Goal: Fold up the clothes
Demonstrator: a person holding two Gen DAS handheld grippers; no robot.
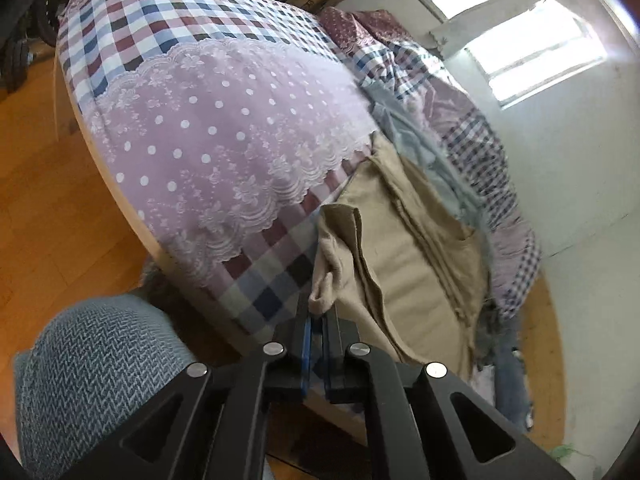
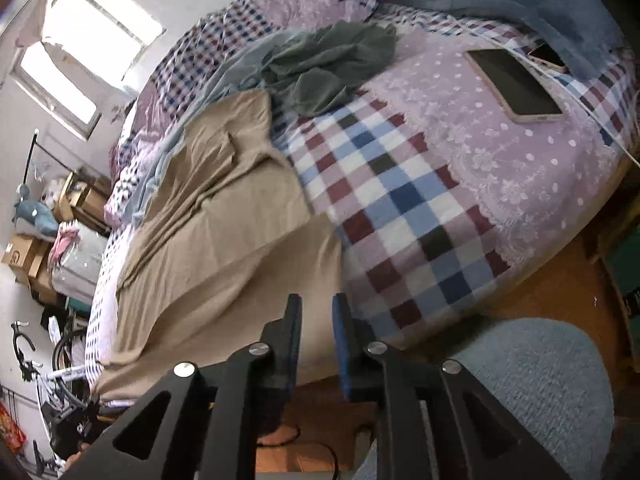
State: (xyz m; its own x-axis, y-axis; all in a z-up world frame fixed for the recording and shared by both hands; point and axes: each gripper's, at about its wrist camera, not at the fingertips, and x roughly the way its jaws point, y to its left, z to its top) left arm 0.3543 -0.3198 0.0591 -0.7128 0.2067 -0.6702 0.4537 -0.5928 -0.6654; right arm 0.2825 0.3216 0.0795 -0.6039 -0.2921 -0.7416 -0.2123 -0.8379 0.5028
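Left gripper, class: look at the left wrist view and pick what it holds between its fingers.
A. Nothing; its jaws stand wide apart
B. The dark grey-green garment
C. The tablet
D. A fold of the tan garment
D: the left gripper is shut on a bunched edge of the tan garment, which lies over the near side of the bed.

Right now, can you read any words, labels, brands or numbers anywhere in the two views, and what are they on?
None readable.
Cardboard box: a round mark, too small and blurred to read.
Tablet: dark screen, no text.
Beige garment: no legible label showing.
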